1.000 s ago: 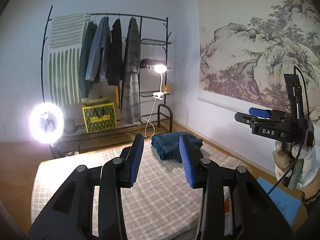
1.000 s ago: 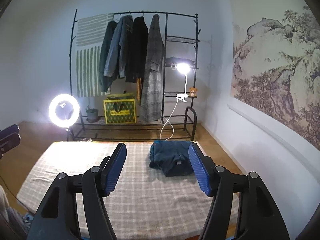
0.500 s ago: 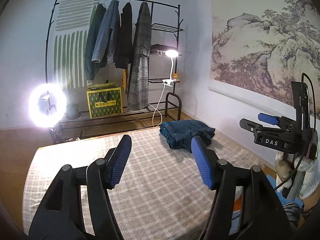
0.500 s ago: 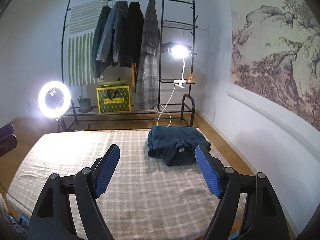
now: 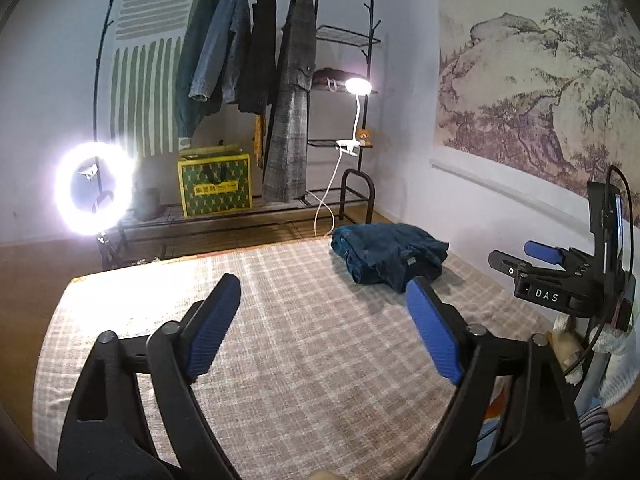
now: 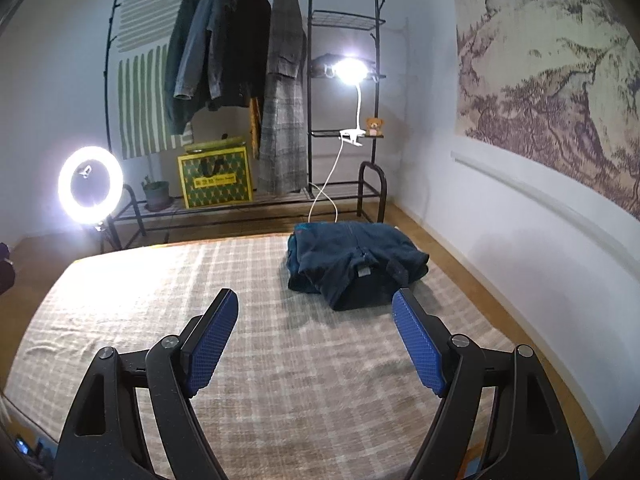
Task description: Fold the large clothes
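Note:
A folded dark blue garment (image 5: 388, 254) (image 6: 356, 262) lies at the far right of a plaid-covered bed (image 5: 300, 320) (image 6: 260, 320). My left gripper (image 5: 322, 292) hangs over the bed's near half, its jaws opening wide, with nothing between them. My right gripper (image 6: 314, 306) is open above the bed just short of the garment, empty too. In the left wrist view the right gripper (image 5: 538, 258) shows from the side at the right edge, held by a gloved hand (image 5: 616, 364).
A black clothes rack (image 6: 248, 80) with hanging coats stands behind the bed, with a yellow-green bag (image 6: 216, 178), a potted plant (image 6: 156, 194) and a clip lamp (image 6: 352, 70). A ring light (image 6: 90, 184) glows at the left. A landscape mural wall (image 6: 540, 100) runs along the right.
Both grippers have sunk toward the bed and tipped down. The left jaws have spread much wider; the right jaws have widened a little. The garment lies as before.

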`<control>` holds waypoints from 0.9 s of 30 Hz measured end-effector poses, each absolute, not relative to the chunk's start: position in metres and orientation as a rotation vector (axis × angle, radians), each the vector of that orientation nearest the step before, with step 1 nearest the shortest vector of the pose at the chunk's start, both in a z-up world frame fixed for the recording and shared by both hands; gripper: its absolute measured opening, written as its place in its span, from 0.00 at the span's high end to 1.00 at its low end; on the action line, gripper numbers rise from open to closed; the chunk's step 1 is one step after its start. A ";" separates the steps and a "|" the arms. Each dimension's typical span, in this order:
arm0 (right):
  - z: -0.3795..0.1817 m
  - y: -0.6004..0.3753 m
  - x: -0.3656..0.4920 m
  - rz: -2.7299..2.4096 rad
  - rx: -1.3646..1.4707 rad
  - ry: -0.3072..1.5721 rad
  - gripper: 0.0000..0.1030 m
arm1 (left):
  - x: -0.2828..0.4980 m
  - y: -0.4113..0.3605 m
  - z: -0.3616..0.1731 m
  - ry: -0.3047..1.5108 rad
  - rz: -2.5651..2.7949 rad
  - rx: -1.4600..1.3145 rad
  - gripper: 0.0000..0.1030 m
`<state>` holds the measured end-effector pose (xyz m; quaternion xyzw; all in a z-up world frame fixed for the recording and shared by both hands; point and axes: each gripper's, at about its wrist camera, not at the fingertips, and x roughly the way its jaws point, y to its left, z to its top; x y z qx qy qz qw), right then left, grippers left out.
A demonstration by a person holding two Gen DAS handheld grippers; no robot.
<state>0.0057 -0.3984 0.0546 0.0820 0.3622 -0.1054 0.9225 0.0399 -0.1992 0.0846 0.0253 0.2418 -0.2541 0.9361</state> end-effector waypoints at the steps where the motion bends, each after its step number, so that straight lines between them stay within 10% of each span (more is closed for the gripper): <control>1: 0.052 -0.397 0.007 -0.215 0.163 0.749 0.23 | 0.043 -0.200 0.080 0.502 -0.517 0.057 0.15; 27: 0.030 -0.394 0.011 -0.225 0.138 0.769 0.19 | 0.045 -0.195 0.066 0.531 -0.451 0.089 0.00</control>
